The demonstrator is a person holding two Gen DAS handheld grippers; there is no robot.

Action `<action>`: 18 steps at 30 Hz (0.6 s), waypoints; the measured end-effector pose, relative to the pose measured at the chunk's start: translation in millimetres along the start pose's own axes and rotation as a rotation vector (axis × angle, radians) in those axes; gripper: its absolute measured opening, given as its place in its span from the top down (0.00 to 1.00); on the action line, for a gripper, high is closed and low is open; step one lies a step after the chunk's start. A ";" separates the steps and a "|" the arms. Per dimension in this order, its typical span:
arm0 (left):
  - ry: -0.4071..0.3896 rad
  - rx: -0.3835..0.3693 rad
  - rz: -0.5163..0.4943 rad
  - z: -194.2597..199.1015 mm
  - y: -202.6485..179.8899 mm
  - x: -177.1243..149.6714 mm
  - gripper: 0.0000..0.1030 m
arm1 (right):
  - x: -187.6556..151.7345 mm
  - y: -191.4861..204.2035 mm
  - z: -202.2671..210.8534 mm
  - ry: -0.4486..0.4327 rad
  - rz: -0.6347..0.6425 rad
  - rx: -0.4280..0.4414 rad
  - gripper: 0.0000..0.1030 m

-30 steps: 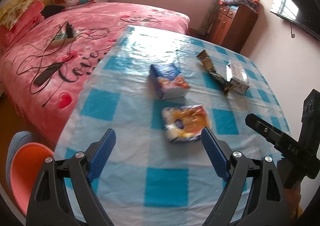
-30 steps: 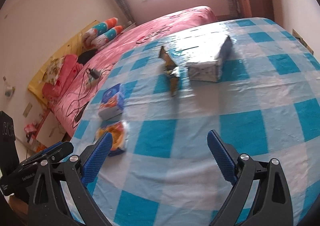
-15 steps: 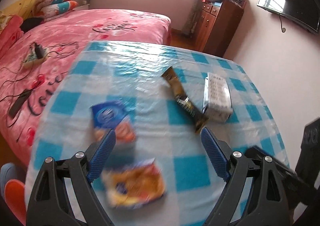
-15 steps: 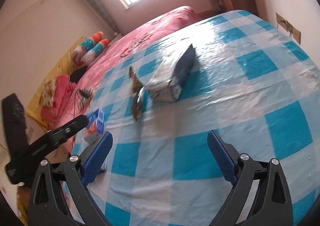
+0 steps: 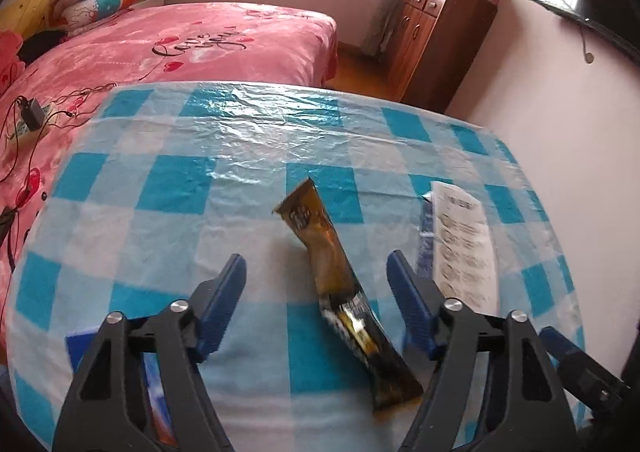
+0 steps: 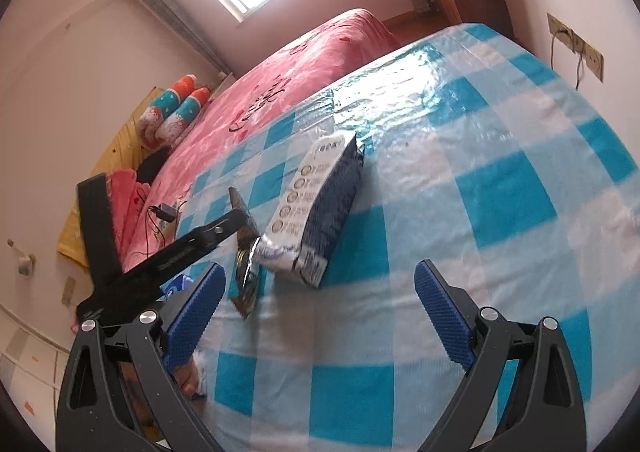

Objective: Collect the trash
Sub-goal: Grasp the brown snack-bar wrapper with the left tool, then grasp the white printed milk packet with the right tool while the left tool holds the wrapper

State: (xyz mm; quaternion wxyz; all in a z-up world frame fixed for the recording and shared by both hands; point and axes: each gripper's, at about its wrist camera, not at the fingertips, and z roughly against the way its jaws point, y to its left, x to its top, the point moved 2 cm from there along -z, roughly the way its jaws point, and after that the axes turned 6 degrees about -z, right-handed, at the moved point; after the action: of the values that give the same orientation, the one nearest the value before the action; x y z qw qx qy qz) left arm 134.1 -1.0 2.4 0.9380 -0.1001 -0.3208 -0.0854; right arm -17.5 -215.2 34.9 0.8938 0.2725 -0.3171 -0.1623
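Blue-and-white checked plastic covers the table [image 5: 248, 187], where a long brown-gold wrapper [image 5: 332, 264] lies flat, running from about 12 o'clock down toward 5 o'clock between the spread fingers of the left gripper [image 5: 316, 280], which holds nothing. Just beside it at 2 o'clock sits a white printed packet [image 5: 464, 244], close to the wrapper's lower end. At 7 o'clock a blue box [image 5: 156, 384] shows partly behind the left finger. In the right wrist view the right gripper [image 6: 320, 292] gapes wide and empty, the white packet [image 6: 316, 207] ahead at 12 o'clock and the wrapper [image 6: 246, 272] at 11 o'clock
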 end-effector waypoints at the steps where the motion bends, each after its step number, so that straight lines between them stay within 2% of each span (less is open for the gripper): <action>1: 0.006 0.005 -0.002 -5.1 0.3 1.5 0.36 | 3.3 1.7 -3.4 0.005 0.010 -0.007 0.08; 2: 0.013 0.008 -0.003 -10.3 1.3 2.9 0.42 | 6.5 3.6 -8.0 0.009 0.024 -0.018 0.08; 6: 0.008 0.039 -0.027 -20.0 -0.6 7.0 0.54 | 12.8 8.7 -24.5 0.025 0.050 -0.037 0.08; 10: 0.003 0.032 -0.023 -20.8 0.4 8.5 0.67 | 19.4 14.3 -43.8 0.035 0.066 -0.047 0.08; 16: 0.002 0.008 0.015 -18.0 7.3 6.4 0.81 | 24.4 21.4 -66.8 0.027 0.095 -0.079 0.08; 18: -0.003 0.004 0.029 -15.1 11.2 4.6 0.82 | 26.4 22.0 -74.2 0.027 0.096 -0.087 0.08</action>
State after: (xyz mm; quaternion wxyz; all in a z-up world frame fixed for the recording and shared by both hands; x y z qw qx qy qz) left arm 149.1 5.7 -8.0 0.9389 -0.1030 -0.3208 -0.0709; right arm 53.4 -181.4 12.3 0.9158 0.2200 -0.3103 -0.1289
